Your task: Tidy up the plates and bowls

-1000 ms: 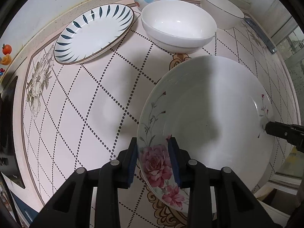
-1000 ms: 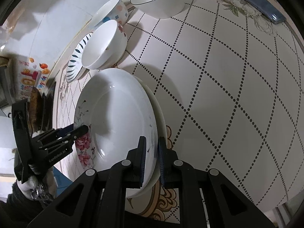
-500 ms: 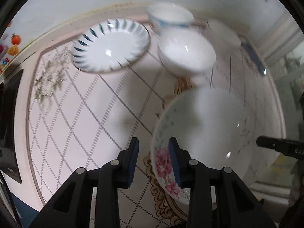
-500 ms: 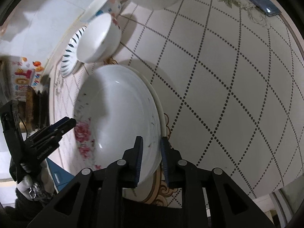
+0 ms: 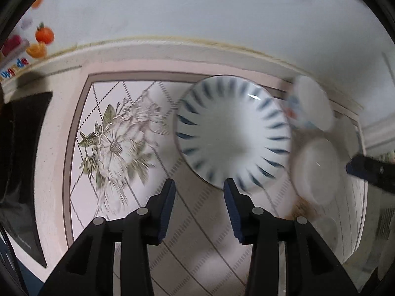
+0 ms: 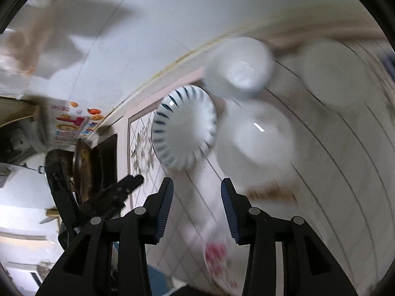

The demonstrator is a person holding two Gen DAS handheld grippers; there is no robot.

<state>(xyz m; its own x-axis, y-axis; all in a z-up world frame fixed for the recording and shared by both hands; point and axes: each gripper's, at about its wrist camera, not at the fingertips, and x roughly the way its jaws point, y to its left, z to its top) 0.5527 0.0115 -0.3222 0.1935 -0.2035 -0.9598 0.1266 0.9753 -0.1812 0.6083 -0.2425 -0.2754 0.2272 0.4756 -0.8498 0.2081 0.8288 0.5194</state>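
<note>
Crockery glazed, rigid, breakable: blue-striped plate [image 5: 233,133] best pinched at near rim. Left gripper [image 5: 199,192] and right gripper [image 6: 196,191] opening, both empty.

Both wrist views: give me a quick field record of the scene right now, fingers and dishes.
left gripper: jaws opening, nothing between the fingers
right gripper: jaws opening, nothing between the fingers
round white plate with dark blue rim strokes: flat on the patterned tabletop, just ahead of the left gripper
plain white bowl: beside the blue-stroked plate, blurred
white plate with pink roses: on the tabletop below the right gripper, free of both grippers
further bowls: two near the wall, too blurred to detail
</note>
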